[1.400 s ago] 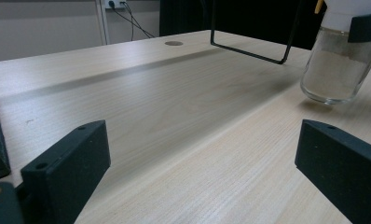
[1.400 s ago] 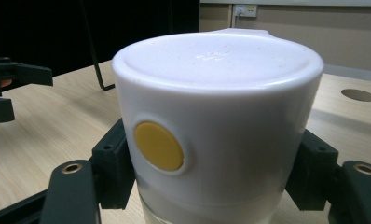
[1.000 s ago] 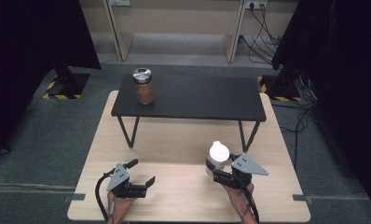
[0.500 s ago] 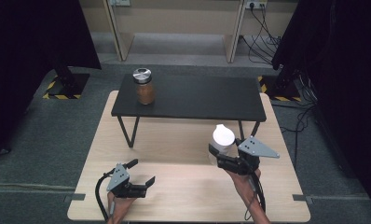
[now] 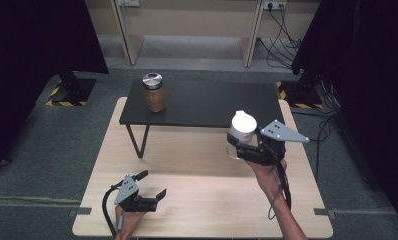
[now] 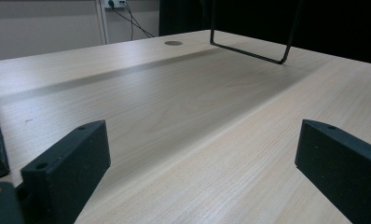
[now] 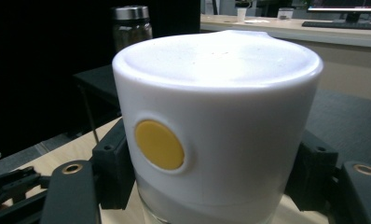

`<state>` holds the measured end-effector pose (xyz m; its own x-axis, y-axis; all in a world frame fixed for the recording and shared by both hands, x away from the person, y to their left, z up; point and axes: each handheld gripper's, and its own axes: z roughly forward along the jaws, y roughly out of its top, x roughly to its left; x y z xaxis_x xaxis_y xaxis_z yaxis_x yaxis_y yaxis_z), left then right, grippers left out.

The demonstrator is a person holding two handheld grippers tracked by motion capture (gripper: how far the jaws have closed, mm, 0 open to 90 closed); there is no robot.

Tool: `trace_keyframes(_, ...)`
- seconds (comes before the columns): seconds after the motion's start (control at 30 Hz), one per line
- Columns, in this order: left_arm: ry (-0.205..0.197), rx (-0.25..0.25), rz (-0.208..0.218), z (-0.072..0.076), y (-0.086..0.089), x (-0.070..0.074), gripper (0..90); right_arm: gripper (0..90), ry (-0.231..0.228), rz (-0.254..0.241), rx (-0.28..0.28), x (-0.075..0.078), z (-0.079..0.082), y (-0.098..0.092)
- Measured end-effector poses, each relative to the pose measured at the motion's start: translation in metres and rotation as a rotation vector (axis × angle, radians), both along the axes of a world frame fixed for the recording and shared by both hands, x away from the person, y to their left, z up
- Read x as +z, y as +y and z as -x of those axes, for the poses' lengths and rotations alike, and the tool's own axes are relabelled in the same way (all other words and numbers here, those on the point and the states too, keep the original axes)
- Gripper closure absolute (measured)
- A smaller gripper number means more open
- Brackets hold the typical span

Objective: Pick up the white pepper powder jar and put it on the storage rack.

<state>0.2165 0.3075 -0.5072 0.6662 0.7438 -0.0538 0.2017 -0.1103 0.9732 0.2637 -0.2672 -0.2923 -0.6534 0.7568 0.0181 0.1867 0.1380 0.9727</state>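
Currently the right gripper (image 5: pixel 237 145) is clamped on a white-capped jar (image 5: pixel 242 128), its jaws pressed against the clear glass just under the cap, holding it upright above the wooden desk (image 5: pixel 197 160) at about 3 o'clock of the desk's middle. From the right gripper view the cap bears a yellow round spot (image 7: pixel 159 144). At 7 o'clock the left gripper (image 5: pixel 154 186) sits low over the desk, jaws spread wide with nothing between them. A brown jar (image 5: pixel 154 93) with a metal lid stands on the black stand (image 5: pixel 212 104) at 11 o'clock.
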Motion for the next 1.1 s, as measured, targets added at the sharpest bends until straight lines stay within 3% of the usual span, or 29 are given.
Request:
trace_keyframes(0.33, 0.002, 0.001, 0.001, 0.000, 0.000, 0.000, 2.6, 30.7, 0.001, -0.017, -0.048, 0.030, -0.018, 0.000)
trace_keyframes(0.53, 0.003, 0.001, 0.002, 0.000, 0.000, 0.000, 2.6, 30.7, -0.003, -0.015, -0.084, 0.040, -0.028, 0.007)
trace_keyframes(1.1, 0.003, 0.001, 0.001, 0.000, 0.000, 0.000, 2.6, 30.7, 0.034, -0.012, -0.247, 0.042, -0.064, 0.023)
